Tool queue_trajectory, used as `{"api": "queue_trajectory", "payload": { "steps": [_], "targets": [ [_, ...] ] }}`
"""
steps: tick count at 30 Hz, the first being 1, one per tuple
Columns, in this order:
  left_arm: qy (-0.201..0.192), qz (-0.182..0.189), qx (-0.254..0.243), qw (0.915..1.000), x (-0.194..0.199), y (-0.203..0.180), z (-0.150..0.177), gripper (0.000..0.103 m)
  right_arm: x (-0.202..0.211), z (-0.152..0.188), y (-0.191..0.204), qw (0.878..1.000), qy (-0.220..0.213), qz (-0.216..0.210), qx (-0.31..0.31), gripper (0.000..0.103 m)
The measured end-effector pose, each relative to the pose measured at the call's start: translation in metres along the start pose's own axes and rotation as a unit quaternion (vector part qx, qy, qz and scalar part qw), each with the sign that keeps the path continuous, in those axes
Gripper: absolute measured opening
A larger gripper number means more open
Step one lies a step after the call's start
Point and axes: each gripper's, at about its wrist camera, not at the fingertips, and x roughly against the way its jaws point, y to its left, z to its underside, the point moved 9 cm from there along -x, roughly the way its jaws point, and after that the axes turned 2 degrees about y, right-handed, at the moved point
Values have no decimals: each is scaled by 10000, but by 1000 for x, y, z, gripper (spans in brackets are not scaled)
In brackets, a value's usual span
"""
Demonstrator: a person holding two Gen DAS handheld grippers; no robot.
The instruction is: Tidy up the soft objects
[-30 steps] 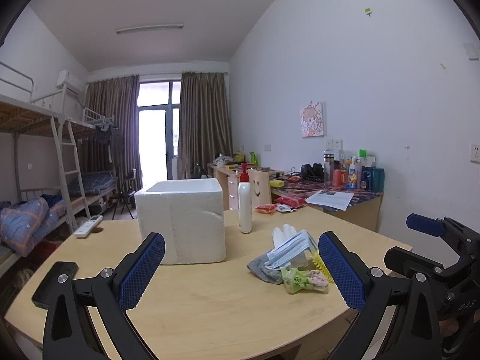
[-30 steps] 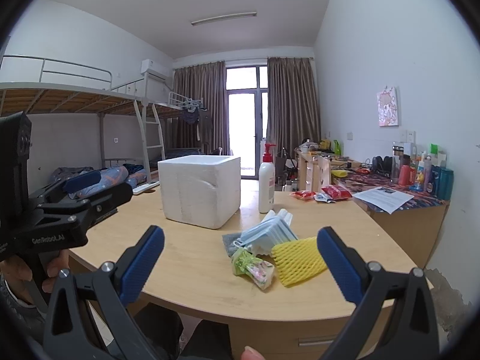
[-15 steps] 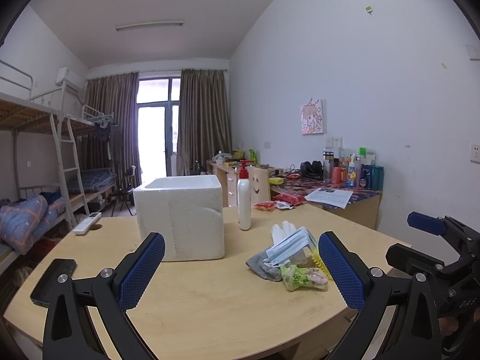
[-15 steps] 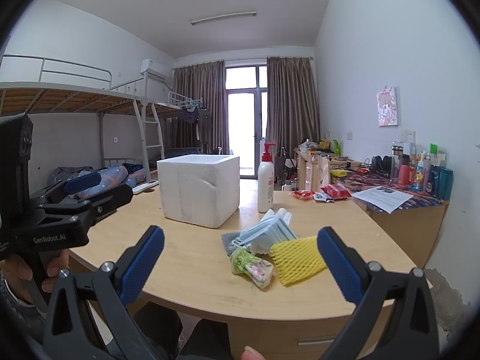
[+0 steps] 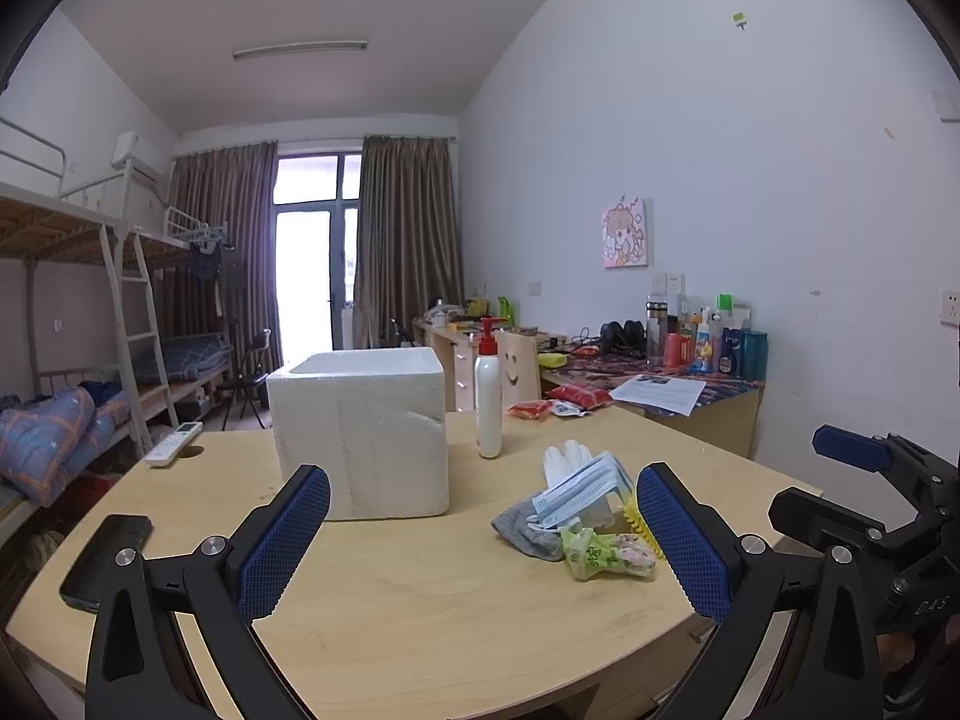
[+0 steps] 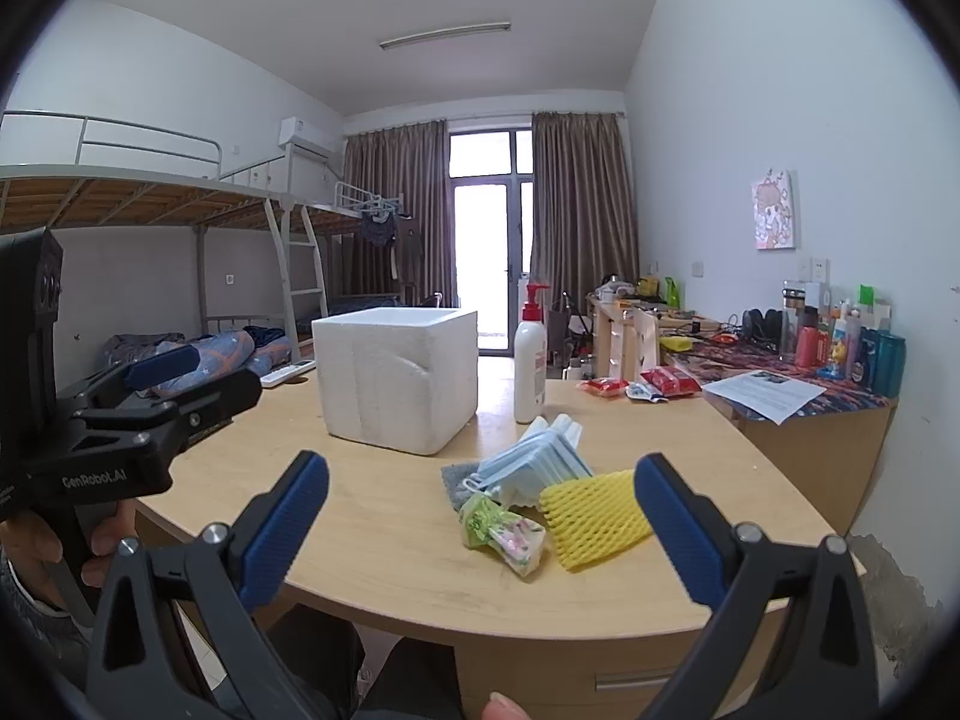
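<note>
Nothing much has shifted, both my left gripper and right gripper still hover wide open and empty over the table, soft pile untouched beside the foam box, so next I reach in.

Rough white foam box, smooth wooden table

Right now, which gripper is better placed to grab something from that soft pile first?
Probably the right gripper: open and empty, with the yellow foam net and green packet straight ahead. The left gripper, also open, points between the foam box and the pile.
</note>
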Motion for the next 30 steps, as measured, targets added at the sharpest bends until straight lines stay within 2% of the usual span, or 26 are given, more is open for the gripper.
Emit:
{"api": "queue_trajectory", "payload": {
  "steps": [15,30],
  "targets": [
    [45,-119,52,9999,-6,4,1,102,-4,-1,-2,10000,25,-5,-56,103],
    [285,-146,92,9994,-39,12,-2,102,-29,-2,-9,9998,166,-27,-56,103]
  ]
}}
